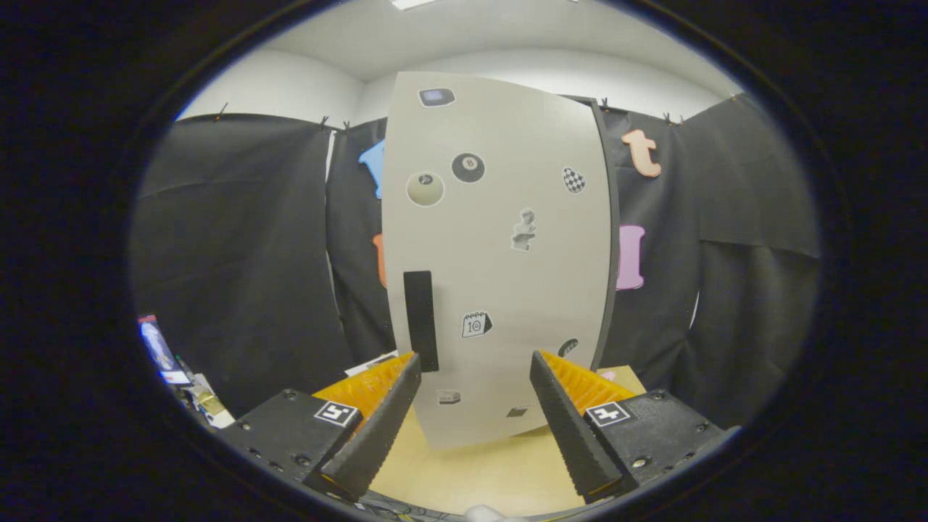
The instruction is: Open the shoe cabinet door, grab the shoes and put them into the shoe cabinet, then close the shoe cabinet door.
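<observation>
Fingers (475,362): spread wide apart, clamped on nothing, aimed at lower half of cabinet door.
Bench (471,471): pale wood top showing between fingers, running up to cabinet foot.
Shoe cabinet (607,239): upright just beyond fingertips, dark side edge visible along right of door.
Door (500,239): light grey panel with stickers, flat against cabinet front, looks closed.
Handle (420,319): dark vertical bar near door's left edge, just above and beyond left fingertip.
Shoes: none spotted; cannot tell whether inside.
Clutter (170,359): small items at far left, well clear of cabinet.
Stage: closed door fits either pre-opening or shoes stowed and door shut again; not settled from this view.
Next move: no call possible; if opening, handle bar is the grab point, needing fingers shifted left and up to straddle it.
</observation>
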